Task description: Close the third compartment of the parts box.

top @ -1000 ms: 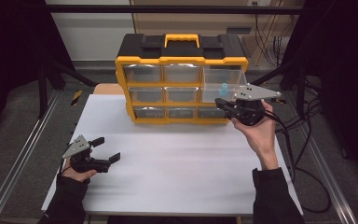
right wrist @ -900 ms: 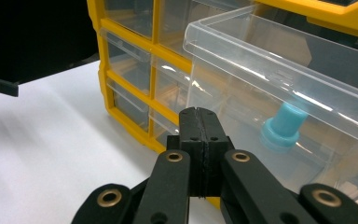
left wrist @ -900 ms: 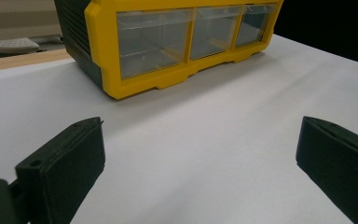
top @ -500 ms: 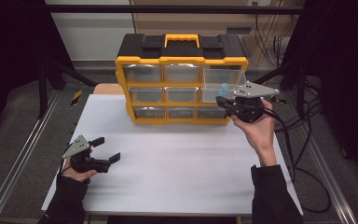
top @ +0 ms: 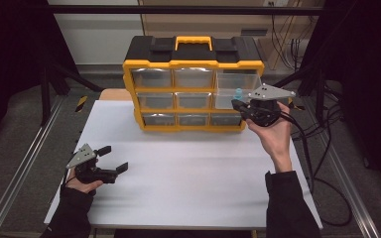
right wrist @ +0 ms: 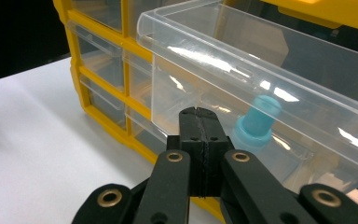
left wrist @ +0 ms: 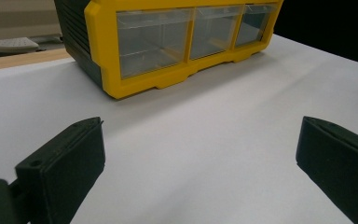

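While I sit at a white desk, a yellow and black drawer cabinet stands at its far side, with three rows of three clear drawers and a yellow handle on top. My right tongs are pressed fully together with nothing between them, their tips right at the front wall of the clear drawer that is pulled out from the cabinet's top right corner. Whether the tips touch that wall I cannot tell. Inside the pulled-out drawer, just behind the clear front wall and a little to the side of my tips, sits a small light blue cap-shaped piece, standing upright. From above, my right hand holds these tongs level at the cabinet's right end, with black cables trailing off the desk's right edge.

My left tongs are spread wide and hold nothing; between them I see bare desk and, farther off, the cabinet's bottom row of drawers. My left hand rests at the near left corner of the desk, well apart from the cabinet.
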Available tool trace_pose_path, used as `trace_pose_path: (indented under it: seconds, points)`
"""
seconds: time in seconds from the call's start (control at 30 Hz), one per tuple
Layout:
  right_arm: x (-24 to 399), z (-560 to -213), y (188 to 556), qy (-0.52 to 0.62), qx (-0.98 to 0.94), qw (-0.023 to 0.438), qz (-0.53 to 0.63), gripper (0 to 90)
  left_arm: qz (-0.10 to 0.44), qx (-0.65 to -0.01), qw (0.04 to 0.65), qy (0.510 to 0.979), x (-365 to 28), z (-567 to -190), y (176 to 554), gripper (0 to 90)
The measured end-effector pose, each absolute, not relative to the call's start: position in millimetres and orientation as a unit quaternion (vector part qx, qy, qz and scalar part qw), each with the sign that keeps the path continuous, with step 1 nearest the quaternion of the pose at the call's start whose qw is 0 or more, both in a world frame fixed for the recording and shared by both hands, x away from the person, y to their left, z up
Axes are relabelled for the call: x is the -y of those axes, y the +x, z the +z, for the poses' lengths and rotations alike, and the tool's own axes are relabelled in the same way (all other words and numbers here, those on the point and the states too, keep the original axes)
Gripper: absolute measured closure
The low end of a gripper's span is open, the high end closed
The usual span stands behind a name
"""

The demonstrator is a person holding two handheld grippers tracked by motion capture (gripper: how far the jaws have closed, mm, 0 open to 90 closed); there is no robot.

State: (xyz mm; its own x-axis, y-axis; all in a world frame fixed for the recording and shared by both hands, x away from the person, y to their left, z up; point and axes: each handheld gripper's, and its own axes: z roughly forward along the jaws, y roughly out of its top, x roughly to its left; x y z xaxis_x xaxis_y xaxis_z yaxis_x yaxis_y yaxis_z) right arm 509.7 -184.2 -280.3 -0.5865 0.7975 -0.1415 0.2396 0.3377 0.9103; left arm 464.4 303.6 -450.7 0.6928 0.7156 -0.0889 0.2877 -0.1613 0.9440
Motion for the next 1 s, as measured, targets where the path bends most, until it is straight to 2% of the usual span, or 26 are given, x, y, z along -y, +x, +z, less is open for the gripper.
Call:
trace_pose_path:
  seconds: [1.0]
  points:
    - [188.4, -281.8, 519.9, 0.353, -0.755, 0.303, 0.462, 90.0, 0.194, -0.34, 0.551, 0.737, -303.7, -450.6, 464.3, 0.9]
